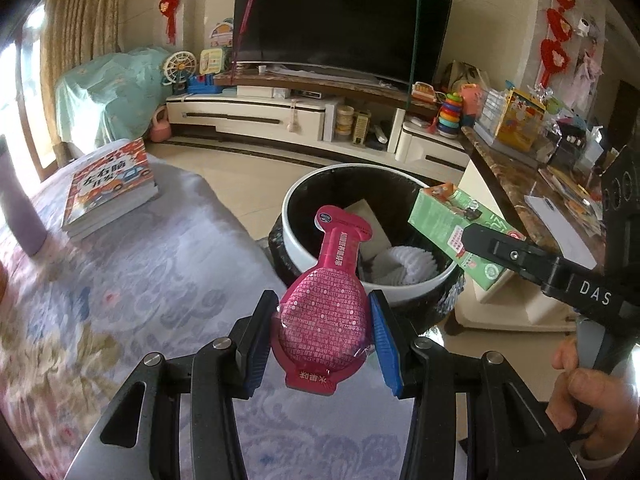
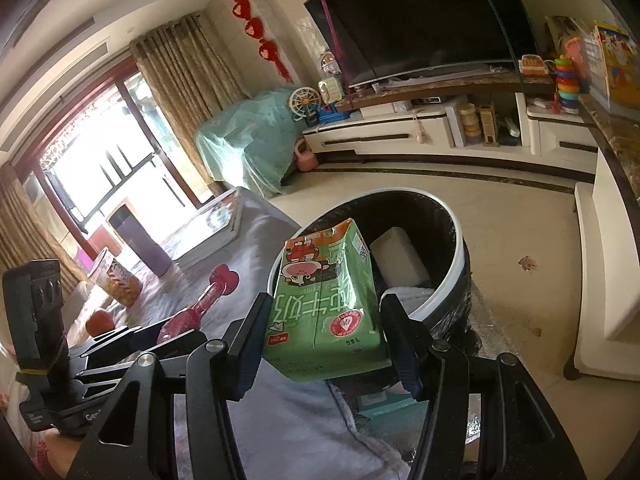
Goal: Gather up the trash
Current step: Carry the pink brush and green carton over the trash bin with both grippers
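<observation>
My left gripper is shut on a pink spoon-shaped snack packet, its neck reaching out over the near rim of the round white bin with a black liner. My right gripper is shut on a green milk carton, held tilted above the bin. In the left wrist view the same carton hangs over the bin's right rim in the right gripper. The pink packet and left gripper show at the left of the right wrist view. Inside the bin lie a white block and white paper cups.
The bin stands against a table covered with a lilac flowered cloth. On it rest a stack of picture books, a purple cup, a snack jar and an orange. A TV stand and a marble counter lie beyond.
</observation>
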`<state>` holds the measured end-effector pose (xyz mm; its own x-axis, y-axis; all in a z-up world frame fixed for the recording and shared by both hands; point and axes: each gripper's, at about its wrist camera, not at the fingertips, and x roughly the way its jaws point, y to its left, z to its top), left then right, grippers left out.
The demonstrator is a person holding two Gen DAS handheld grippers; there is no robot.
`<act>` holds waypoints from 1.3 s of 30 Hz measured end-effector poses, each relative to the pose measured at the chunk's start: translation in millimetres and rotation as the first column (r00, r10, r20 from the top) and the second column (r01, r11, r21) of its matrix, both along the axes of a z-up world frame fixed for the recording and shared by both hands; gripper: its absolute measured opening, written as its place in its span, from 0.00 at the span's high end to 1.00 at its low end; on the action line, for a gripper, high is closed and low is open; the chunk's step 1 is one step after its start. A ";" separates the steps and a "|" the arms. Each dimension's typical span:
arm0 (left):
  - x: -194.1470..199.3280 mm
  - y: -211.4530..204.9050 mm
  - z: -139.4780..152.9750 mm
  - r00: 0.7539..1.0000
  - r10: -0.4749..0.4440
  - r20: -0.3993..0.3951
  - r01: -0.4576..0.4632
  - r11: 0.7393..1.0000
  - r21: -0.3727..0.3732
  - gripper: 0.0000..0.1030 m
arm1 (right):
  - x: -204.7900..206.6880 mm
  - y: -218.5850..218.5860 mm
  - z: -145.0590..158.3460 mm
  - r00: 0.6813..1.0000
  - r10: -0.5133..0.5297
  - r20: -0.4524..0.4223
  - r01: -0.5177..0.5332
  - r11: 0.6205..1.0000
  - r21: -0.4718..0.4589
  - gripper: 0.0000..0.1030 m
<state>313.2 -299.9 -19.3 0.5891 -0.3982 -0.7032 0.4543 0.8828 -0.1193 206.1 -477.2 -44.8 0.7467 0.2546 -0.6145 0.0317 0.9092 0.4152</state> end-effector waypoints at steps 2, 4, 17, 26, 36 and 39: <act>5.2 -6.0 0.0 1.000 -0.004 0.001 0.004 1.000 0.006 0.57 | 3.5 -3.8 -0.4 1.000 -0.003 -0.002 0.003 1.000 -0.003 0.45; 10.7 -11.8 -0.4 1.000 -0.006 0.002 0.006 1.000 0.011 0.57 | 7.9 -7.0 -1.4 1.000 -0.005 -0.006 0.005 1.000 -0.004 0.45; 44.2 -46.4 -4.1 1.000 -0.029 0.009 0.029 0.999 0.044 0.57 | 32.5 -28.1 -5.5 1.000 -0.017 -0.025 0.017 1.000 -0.002 0.45; 63.7 -57.4 -9.5 1.000 -0.026 0.000 0.026 0.998 0.054 0.57 | 46.2 -36.8 -8.5 0.999 -0.021 -0.040 0.021 1.000 0.005 0.45; 80.6 -66.3 -12.7 1.000 -0.016 -0.010 0.017 0.998 0.063 0.57 | 54.4 -39.4 -9.7 0.999 -0.016 -0.047 0.016 1.000 0.003 0.45; 82.4 -68.8 -14.4 1.000 -0.016 -0.013 0.017 0.998 0.066 0.57 | 57.6 -40.0 -10.0 0.999 -0.014 -0.049 0.014 1.000 0.001 0.45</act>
